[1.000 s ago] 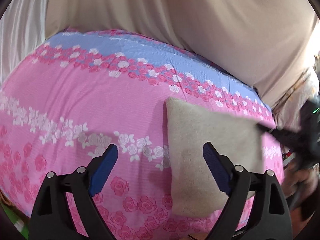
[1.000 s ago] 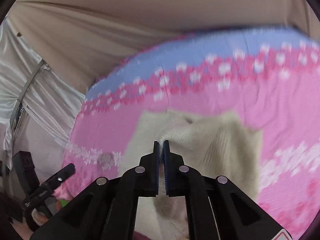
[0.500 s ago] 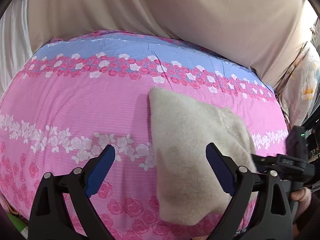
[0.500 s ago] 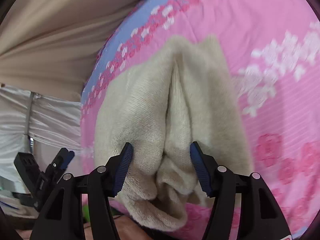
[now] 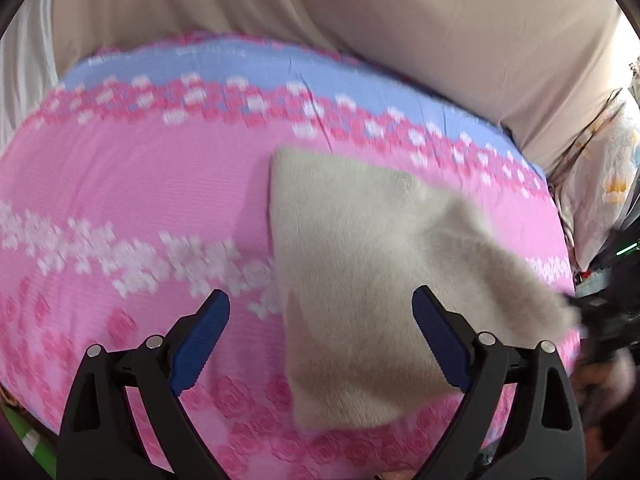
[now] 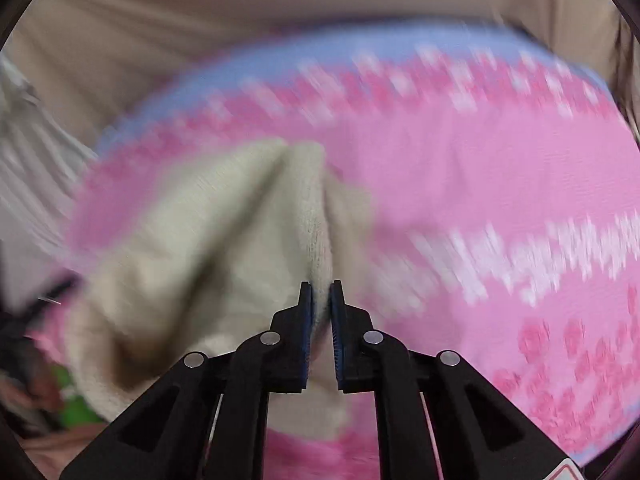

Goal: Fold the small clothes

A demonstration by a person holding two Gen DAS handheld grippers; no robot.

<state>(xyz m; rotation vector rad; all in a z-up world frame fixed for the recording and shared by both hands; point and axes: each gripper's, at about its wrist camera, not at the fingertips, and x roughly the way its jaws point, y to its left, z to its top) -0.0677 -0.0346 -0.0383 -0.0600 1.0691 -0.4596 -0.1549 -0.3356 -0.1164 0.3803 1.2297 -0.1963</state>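
Observation:
A small cream knitted garment (image 5: 360, 240) lies on a pink flowered bedspread (image 5: 140, 200). My left gripper (image 5: 320, 298) hangs open just above it, one finger over the cloth and the other over bare bedspread. In the right wrist view my right gripper (image 6: 320, 286) is closing, its blue pads pinching a raised fold of the cream garment (image 6: 200, 240). From the left wrist view the right gripper (image 5: 600, 312) is a dark blur at the right edge. The garment's right corner is drawn up toward it.
Beige fabric (image 5: 360, 20) hangs behind the bed's far edge. A pale flowered pillow (image 5: 600, 168) sits off the right end. Something green (image 6: 76, 404) shows below the near edge. The bedspread (image 6: 480, 180) stretches wide on the garment's other side.
The right gripper was shut on the garment, then opened around a bunched fold, and has shut on that fold again. The garment's right corner now rises toward it. The left gripper drifted sideways, staying open.

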